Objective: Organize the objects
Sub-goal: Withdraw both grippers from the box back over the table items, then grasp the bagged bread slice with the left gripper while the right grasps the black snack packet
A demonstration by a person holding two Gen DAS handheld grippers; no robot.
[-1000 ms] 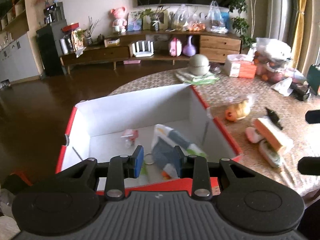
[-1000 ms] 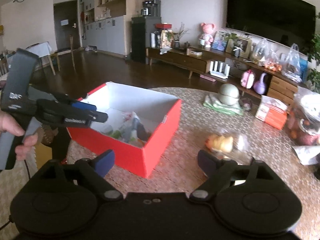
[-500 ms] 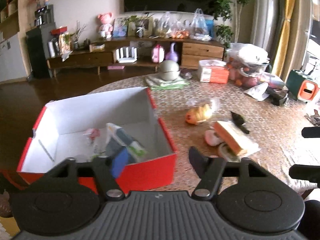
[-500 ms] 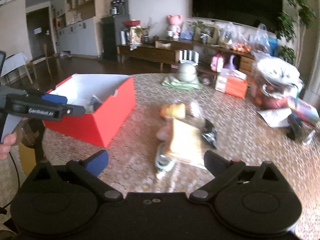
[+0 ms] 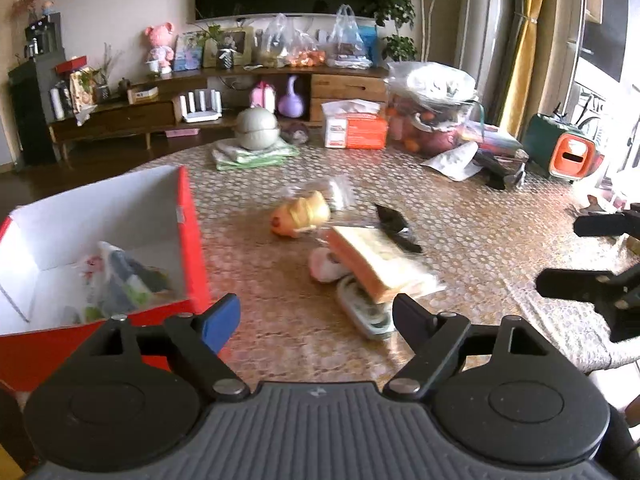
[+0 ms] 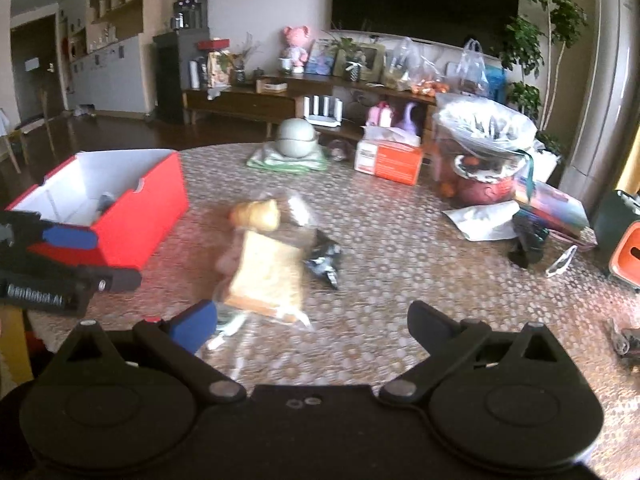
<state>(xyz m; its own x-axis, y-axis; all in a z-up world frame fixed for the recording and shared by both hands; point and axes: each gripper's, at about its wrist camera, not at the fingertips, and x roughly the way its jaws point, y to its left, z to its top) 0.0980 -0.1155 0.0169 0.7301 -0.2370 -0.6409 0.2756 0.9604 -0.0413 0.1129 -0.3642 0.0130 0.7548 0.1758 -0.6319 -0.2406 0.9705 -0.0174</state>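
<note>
One "GenRobot.AI" label, left tool (image 6: 104, 258).

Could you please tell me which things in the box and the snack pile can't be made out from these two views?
- Red box contents: left wrist view crops them; in the right wrist view its wall hides them.
- Flat packet: largely hidden beneath the bagged bread, label unreadable.
- Pink item: partly covered by the bread; blurred in the right wrist view.
</note>
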